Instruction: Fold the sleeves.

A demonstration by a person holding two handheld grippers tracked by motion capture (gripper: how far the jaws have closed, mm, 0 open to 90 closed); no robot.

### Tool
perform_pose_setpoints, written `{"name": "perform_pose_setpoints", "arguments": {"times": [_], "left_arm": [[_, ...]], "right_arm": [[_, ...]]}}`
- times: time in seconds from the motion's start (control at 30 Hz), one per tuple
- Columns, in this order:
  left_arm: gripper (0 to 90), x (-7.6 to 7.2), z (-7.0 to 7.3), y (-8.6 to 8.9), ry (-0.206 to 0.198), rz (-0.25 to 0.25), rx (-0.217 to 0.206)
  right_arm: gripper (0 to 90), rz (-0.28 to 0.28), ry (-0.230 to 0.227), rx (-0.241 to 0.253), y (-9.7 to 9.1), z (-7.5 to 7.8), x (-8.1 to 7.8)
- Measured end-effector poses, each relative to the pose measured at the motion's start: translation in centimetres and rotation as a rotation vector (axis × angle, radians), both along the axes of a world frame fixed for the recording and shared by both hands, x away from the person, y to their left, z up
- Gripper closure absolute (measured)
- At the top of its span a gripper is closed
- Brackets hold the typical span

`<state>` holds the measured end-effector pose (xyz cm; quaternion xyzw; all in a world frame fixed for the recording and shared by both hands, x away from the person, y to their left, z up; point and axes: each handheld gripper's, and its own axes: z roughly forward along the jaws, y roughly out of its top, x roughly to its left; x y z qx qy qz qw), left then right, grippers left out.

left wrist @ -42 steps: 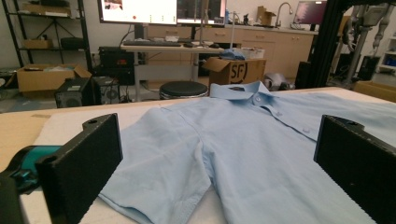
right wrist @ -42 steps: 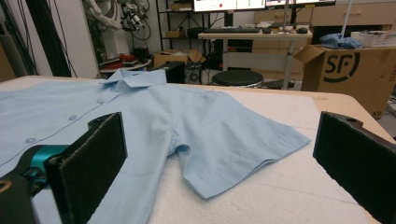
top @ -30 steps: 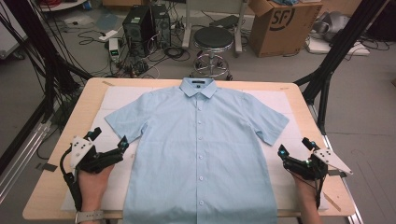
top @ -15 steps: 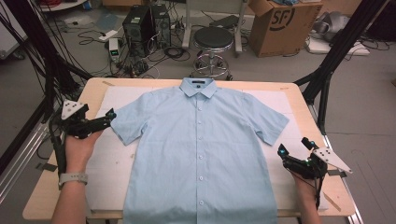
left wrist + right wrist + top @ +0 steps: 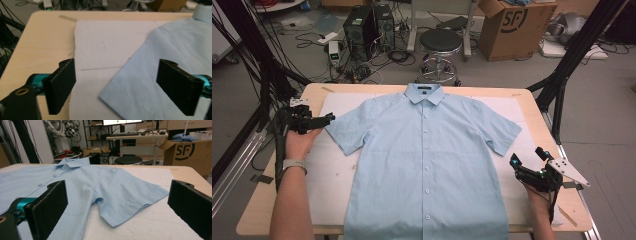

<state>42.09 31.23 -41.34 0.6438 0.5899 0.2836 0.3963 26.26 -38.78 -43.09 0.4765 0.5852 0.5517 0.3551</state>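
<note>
A light blue short-sleeved shirt (image 5: 427, 160) lies flat and buttoned on a white mat (image 5: 337, 105), collar toward the far edge. My left gripper (image 5: 329, 118) is open at the table's left, its jaws pointing at the hem of the shirt's left sleeve (image 5: 135, 92); in the left gripper view the sleeve corner lies between and below the wide-apart jaws. My right gripper (image 5: 526, 157) is open near the front right corner, a short way from the shirt's right sleeve (image 5: 130, 195), nothing between its jaws.
The wooden table (image 5: 562, 150) ends close behind both hands. Beyond its far edge stand a round stool (image 5: 440, 42), a cardboard box (image 5: 509, 25), computer cases (image 5: 367, 25) and loose cables on the floor. Black frame legs (image 5: 562, 85) flank the table.
My left gripper has travelled from the front left of the table up to the left sleeve's hem. The right gripper has barely shifted.
</note>
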Motion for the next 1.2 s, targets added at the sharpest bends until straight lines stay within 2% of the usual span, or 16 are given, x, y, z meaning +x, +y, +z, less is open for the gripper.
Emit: {"name": "perform_pose_setpoints", "arguments": {"times": [0.03, 0.17, 0.2, 0.23, 0.27, 0.33, 0.4, 0.5, 0.57, 0.77, 0.83, 0.87, 0.9, 1.0, 1.07, 1.2], "left_arm": [[17.7, 0.3, -0.4, 0.0, 0.014, 0.008, 0.001], [34.5, 1.1, -1.6, 0.1, 0.057, 0.014, -0.004], [41.7, 1.3, -1.8, 0.2, 0.065, 0.018, -0.012], [41.7, 1.4, -2.0, 0.2, 0.076, 0.023, -0.017], [47.6, 1.5, -2.3, 0.1, 0.09, 0.024, -0.001], [49.6, 1.6, -2.7, 0.0, 0.124, 0.021, 0.02], [51.7, 1.6, -2.8, 0.1, 0.151, 0.023, 0.014], [57.0, 1.6, -2.8, 0.1, 0.157, 0.023, 0.004], [60.2, 1.6, -3.0, 0.0, 0.176, 0.02, -0.004], [69.3, 1.5, -2.9, -0.4, 0.189, 0.031, 0.023], [76.3, 1.4, -2.9, -0.6, 0.19, 0.021, 0.015], [83.7, 1.4, -2.9, -0.9, 0.188, 0.018, 0.013], [87.1, 1.4, -2.9, -1.1, 0.183, 0.021, 0.035], [88.2, 1.4, -2.7, -1.5, 0.187, 0.038, 0.064], [88.5, 1.2, -2.3, -1.5, 0.181, 0.04, 0.052], [88.5, 0.8, -0.5, -2.0, 0.123, 0.04, 0.021]], "right_arm": [[1.6, 0.0, 0.0, 0.0, 0.0, 0.0, 0.0], [1.5, 0.01, 0.013, 0.05, 0.0, 0.1, 0.0], [1.6, 0.005, -0.001, 0.037, -0.2, 0.1, 0.1], [1.6, 0.005, -0.001, 0.037, -0.2, 0.1, 0.1], [1.6, 0.007, 0.002, 0.045, -0.2, 0.1, 0.1], [1.6, 0.005, 0.002, 0.048, -0.2, 0.1, 0.1], [1.6, 0.008, 0.006, 0.04, -0.3, 0.0, 0.2], [1.6, 0.018, 0.012, 0.032, -0.1, 0.0, 0.2], [1.6, 0.019, 0.01, 0.025, -0.1, 0.0, 0.2], [1.6, 0.013, 0.012, 0.029, -0.2, 0.0, 0.1], [1.6, 0.013, 0.012, 0.031, -0.2, 0.0, 0.1], [1.6, 0.013, 0.012, 0.029, -0.2, 0.1, 0.1], [1.6, 0.013, 0.014, 0.027, -0.2, 0.0, 0.1], [1.6, 0.016, 0.015, 0.023, -0.3, 0.0, 0.2], [1.6, 0.013, 0.008, 0.018, -0.3, 0.1, 0.1], [1.6, 0.008, 0.012, 0.032, -0.4, 0.1, 0.2]]}}
